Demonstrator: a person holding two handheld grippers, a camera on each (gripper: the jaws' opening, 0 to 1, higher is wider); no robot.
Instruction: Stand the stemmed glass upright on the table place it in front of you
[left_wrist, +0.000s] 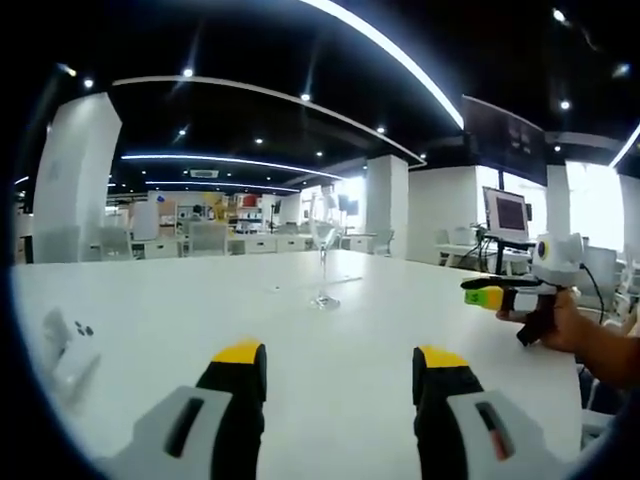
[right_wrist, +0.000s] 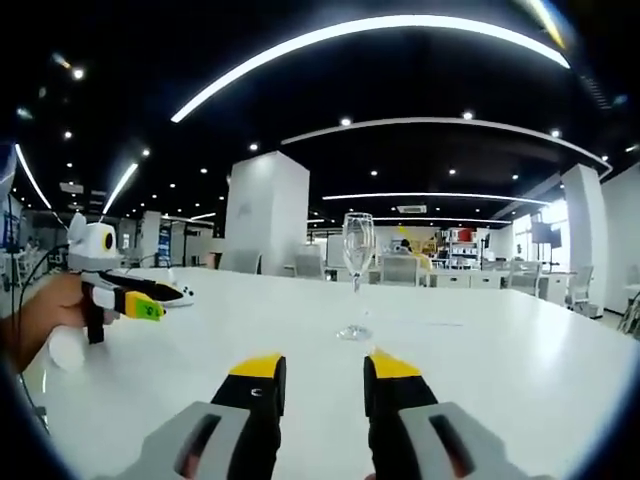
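A clear stemmed glass (left_wrist: 323, 268) stands upright on the white table (left_wrist: 180, 310), a little beyond my left gripper (left_wrist: 340, 356). That gripper's yellow-tipped jaws are wide apart with nothing between them. In the right gripper view the same glass (right_wrist: 357, 268) stands straight ahead of my right gripper (right_wrist: 326, 365), whose jaws are parted more narrowly and hold nothing. Neither gripper touches the glass. The right gripper (left_wrist: 478, 291), held by a hand, enters the left gripper view from the right. The left gripper (right_wrist: 172, 298) shows at the left of the right gripper view.
A small white object (left_wrist: 66, 345) lies on the table at the near left. A monitor (left_wrist: 508, 213) on a desk stands past the table's right side. White columns (right_wrist: 266, 212), chairs and desks fill the room beyond the far edge.
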